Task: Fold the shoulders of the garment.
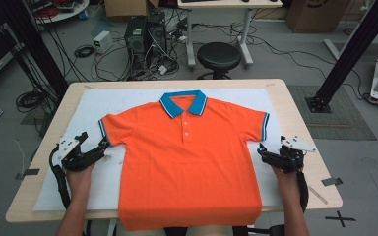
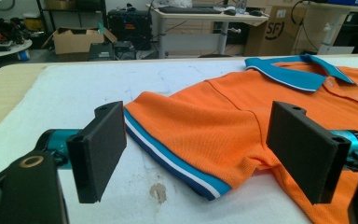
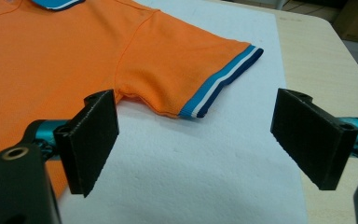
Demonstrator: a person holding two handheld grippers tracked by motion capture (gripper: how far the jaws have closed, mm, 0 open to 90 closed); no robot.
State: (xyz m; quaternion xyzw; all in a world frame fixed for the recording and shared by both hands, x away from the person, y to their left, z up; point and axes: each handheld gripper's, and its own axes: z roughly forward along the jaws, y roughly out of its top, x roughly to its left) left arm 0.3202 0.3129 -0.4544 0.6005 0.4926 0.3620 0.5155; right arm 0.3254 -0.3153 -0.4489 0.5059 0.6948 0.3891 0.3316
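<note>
An orange polo shirt (image 1: 187, 162) with a blue collar (image 1: 183, 102) lies flat, face up, on a white mat (image 1: 98, 105); its hem hangs over the table's near edge. My left gripper (image 1: 104, 146) stands open just off the shirt's left sleeve (image 1: 112, 129), whose blue-and-white cuff (image 2: 177, 163) lies ahead between the jaws in the left gripper view. My right gripper (image 1: 262, 150) is open beside the shirt's right side, below the right sleeve (image 1: 255, 125). In the right gripper view the sleeve's striped cuff (image 3: 221, 79) lies ahead of the open jaws, with nothing between them.
The mat covers most of a light wooden table (image 1: 300, 123). Beyond the table stand a black stool (image 1: 219, 56), computer towers (image 1: 145, 37) with tangled cables on the floor, and a desk (image 1: 226, 5). Black frame posts (image 1: 354, 44) rise at both sides.
</note>
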